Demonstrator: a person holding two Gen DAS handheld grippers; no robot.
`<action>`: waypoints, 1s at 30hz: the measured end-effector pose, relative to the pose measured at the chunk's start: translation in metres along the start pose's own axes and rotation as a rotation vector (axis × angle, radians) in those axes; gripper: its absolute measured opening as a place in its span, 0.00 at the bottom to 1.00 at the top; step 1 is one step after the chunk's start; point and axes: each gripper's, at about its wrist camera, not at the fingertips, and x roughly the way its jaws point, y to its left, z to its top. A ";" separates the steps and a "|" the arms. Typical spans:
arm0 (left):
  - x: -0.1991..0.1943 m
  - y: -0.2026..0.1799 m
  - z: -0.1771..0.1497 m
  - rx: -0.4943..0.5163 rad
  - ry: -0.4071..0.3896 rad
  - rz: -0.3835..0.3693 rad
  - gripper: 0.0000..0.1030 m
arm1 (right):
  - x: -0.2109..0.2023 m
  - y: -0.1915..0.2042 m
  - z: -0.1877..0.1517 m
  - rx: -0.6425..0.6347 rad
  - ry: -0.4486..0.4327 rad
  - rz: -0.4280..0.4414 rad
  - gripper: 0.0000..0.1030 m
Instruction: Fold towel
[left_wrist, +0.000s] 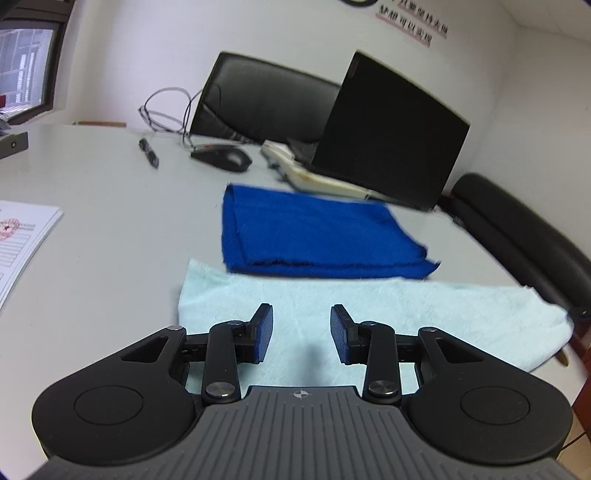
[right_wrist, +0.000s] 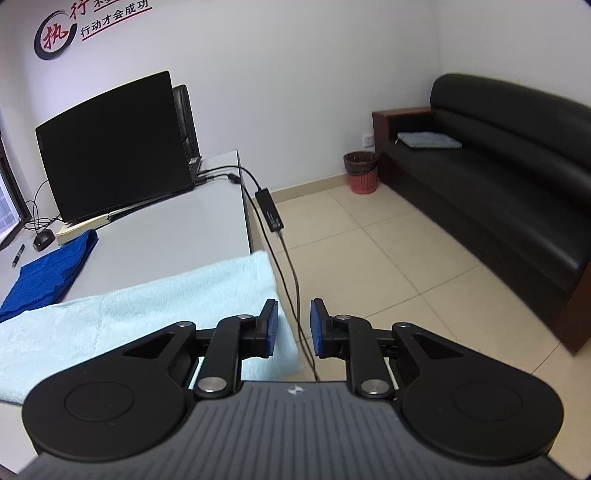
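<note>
We've got both grippers loose: left gripper (left_wrist: 302, 328) gapes over the pale mint terry towel (left_wrist: 406, 306), right gripper (right_wrist: 294, 326) narrower, gripping nothing.

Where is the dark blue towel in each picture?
Left wrist: blue towel is in the middle, just beyond the pale towel.
Right wrist: blue towel is at the far left edge, left of the pale towel.
Shared landmark: the laptop behind it.
</note>
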 end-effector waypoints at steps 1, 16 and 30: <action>-0.001 -0.002 0.003 0.007 -0.005 0.000 0.37 | 0.001 0.003 0.003 -0.010 -0.005 0.005 0.19; 0.020 -0.009 0.009 0.051 0.034 0.097 0.39 | 0.061 0.091 0.021 -0.223 0.054 0.153 0.19; 0.030 0.007 0.003 0.042 0.074 0.144 0.40 | 0.091 0.079 0.018 -0.218 0.111 0.108 0.19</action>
